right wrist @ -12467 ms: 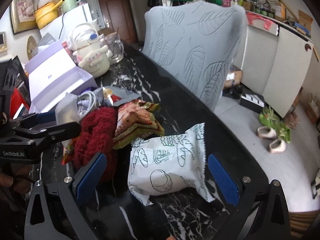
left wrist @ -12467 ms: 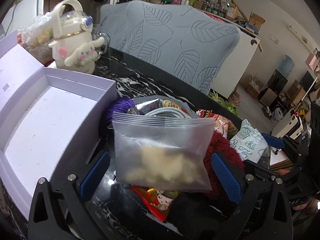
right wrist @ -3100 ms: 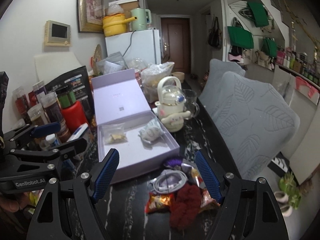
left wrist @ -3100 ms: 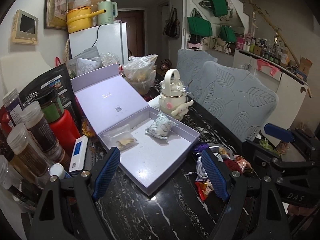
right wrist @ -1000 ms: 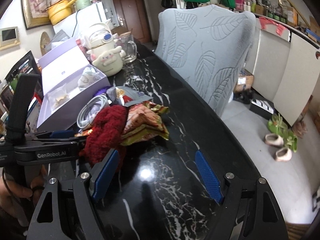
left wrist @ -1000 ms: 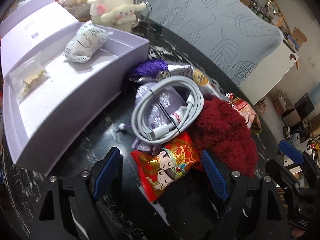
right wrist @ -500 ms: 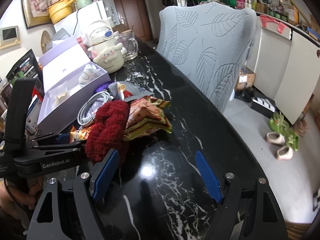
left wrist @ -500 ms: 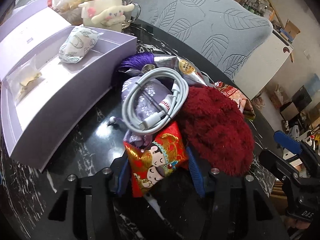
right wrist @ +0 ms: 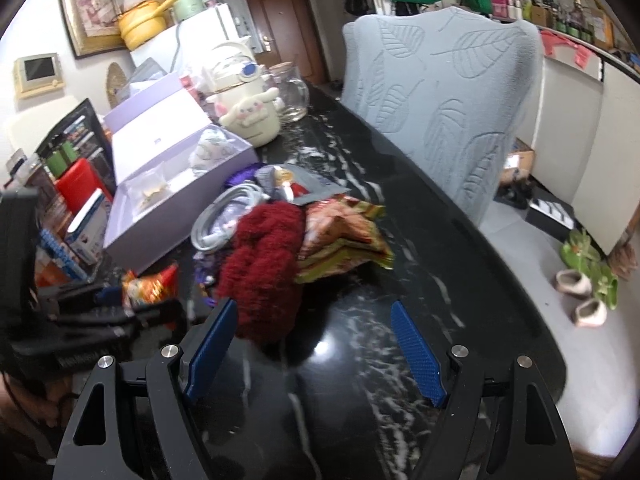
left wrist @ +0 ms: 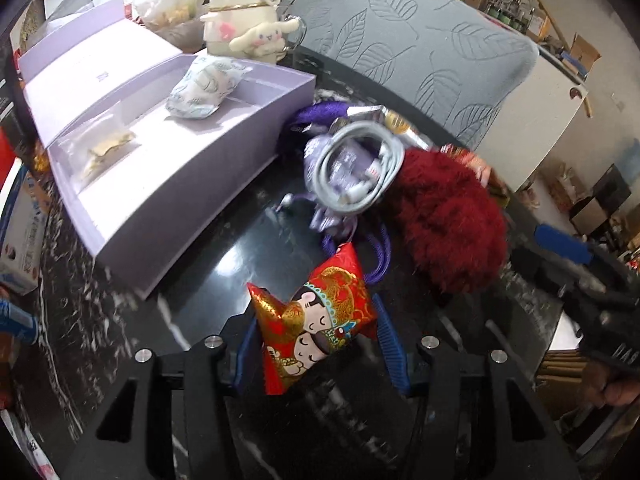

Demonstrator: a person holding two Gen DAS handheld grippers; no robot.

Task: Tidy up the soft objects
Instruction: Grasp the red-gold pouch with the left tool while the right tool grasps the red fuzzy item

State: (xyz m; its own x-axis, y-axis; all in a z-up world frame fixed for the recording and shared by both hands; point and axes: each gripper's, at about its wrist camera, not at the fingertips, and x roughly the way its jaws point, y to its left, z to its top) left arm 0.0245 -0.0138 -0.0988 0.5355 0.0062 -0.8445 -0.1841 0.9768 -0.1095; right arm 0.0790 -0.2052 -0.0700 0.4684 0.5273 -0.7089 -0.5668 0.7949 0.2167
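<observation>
My left gripper (left wrist: pixel 316 344) is shut on a red and gold packet (left wrist: pixel 320 316) with cartoon figures and holds it off the black table; the packet also shows in the right wrist view (right wrist: pixel 150 286). An open lilac box (left wrist: pixel 168 168) at the left holds a clear zip bag (left wrist: pixel 100 152) and a white printed pouch (left wrist: pixel 204 84). A pile right of the box has a coiled white cable (left wrist: pixel 356 168), a purple pouch (left wrist: pixel 332 216) and a dark red fluffy piece (left wrist: pixel 448 220). My right gripper (right wrist: pixel 314 344) is open and empty, just in front of the red fluffy piece (right wrist: pixel 264 264).
A cream kettle with a plush dog (left wrist: pixel 248 28) stands behind the box. Snack packets (right wrist: pixel 340 240) lie right of the fluffy piece. A grey leaf-patterned chair back (right wrist: pixel 444 92) stands along the table's far edge. Jars and boxes (right wrist: pixel 76 208) crowd the left side.
My left gripper has closed on the red and gold packet and lifted it back out of the pile. The right gripper has moved closer to the red fluffy piece.
</observation>
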